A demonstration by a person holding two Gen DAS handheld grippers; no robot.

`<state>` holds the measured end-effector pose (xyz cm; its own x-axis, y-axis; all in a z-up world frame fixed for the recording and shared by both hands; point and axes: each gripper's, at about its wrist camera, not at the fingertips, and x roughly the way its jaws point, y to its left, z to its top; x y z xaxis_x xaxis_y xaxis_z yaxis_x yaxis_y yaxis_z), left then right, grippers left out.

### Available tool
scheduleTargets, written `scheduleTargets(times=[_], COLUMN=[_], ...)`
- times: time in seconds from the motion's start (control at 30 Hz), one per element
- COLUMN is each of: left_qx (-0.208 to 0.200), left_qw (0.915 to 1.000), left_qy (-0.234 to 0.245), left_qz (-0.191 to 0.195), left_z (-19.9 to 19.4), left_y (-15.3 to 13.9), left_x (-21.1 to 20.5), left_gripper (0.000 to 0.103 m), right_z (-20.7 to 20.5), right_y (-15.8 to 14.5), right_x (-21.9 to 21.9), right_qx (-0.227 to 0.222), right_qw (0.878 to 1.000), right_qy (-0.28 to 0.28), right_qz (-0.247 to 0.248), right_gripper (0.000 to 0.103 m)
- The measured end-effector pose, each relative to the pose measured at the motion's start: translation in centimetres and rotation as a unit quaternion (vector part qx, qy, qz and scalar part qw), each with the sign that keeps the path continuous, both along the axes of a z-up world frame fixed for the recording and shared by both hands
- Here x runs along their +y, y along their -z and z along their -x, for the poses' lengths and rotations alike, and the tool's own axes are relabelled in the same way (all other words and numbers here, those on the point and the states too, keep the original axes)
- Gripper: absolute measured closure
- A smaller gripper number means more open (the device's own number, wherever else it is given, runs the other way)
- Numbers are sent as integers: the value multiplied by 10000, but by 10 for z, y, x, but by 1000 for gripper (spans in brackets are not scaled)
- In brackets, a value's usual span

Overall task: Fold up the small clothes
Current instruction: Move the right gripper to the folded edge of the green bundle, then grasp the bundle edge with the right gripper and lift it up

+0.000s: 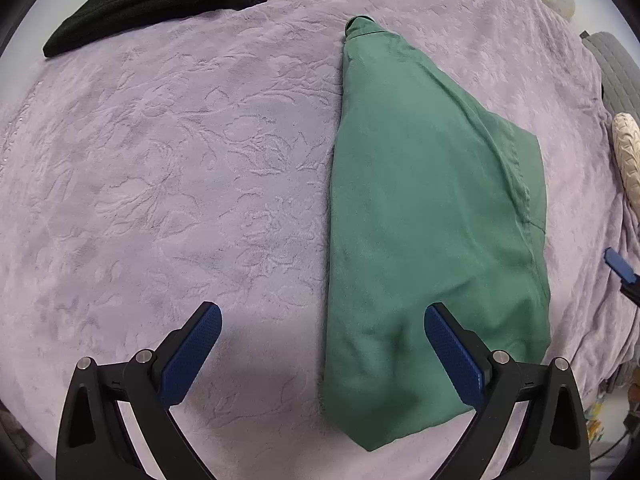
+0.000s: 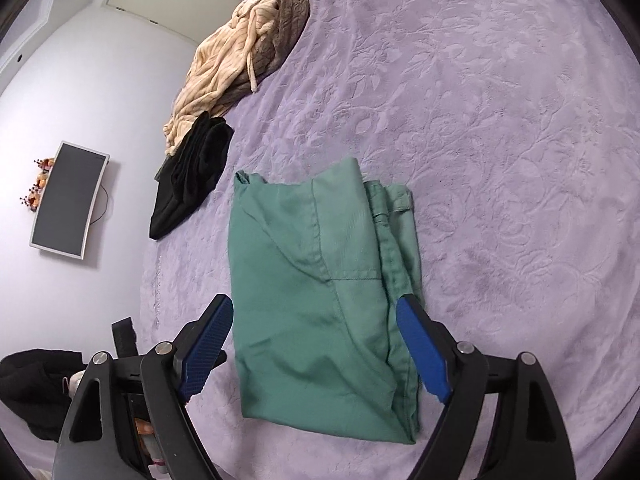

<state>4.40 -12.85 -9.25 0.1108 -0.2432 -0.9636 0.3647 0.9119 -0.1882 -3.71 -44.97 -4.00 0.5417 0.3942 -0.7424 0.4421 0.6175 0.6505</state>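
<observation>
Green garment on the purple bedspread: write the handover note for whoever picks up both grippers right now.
Left gripper: open, empty, above the near end of the green garment.
Right gripper: open, empty, over the same garment's near end.
Garment lies folded lengthwise into a long narrow shape on the purple bedspread, released.
Black garment and a beige and brown fleece pile lie at the bed's far edge, unfolded.
Done: lengthwise fold. Left: probably a crosswise fold of the green piece, then the other clothes.
</observation>
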Motion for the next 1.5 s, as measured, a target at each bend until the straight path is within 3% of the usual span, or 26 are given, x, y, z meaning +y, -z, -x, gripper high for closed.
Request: scheduleTargets(times=[0.1,0.27,0.47,0.6,0.73,0.83,1.03,1.1,1.17,1.23,1.27,1.33,1.5], left_qx=[117,322,902,995,937,879,907,836,679,591,573,548,430], left_qw=[9998,9990,9911,9877,9874,9884,9877,9887,9901,9892,9881,9855,9790], left_qy=[-65,98,120,189,457,554,590,610,607,634,652,731,1023], left_qz=[166,294,969,1191,1189,1107,1126,1082,1064,1183,1269,1431,1711], left_z=[-7,-12,-23,-29,-28,-31,-35,-34,-30,-27,-27,-26,-19], left_y=[8,30,56,67,71,74,77,74,67,59,55,44,9], left_x=[-2,-12,-13,-27,-48,-59,-60,-58,-55,-48,-44,-36,-16], left_gripper=[1,1,1,1,1,1,1,4,16,35,39,52,55], right_z=[-5,-3,-4,-20,-41,-57,-69,-70,-70,-66,-64,-57,-48], right_y=[34,83,121,143,145,137,152,150,149,141,136,123,86], right_x=[-6,-9,-17,-15,-7,-1,6,8,12,12,12,15,40], right_qx=[372,743,475,397,165,-221,-39,106,290,169,75,-189,-564], right_qw=[9983,9949,9909,9881,9875,9852,9860,9874,9879,9880,9876,9849,9806], right_qy=[-140,-124,-64,-198,-403,-587,-278,-207,-266,-245,-207,-134,49], right_qz=[-418,-665,-1258,-1473,-1517,-1598,-1645,-1564,-1497,-1517,-1553,-1713,-1879], right_gripper=[17,17,17,17,3,3,3,7,52,63,69,73,74])
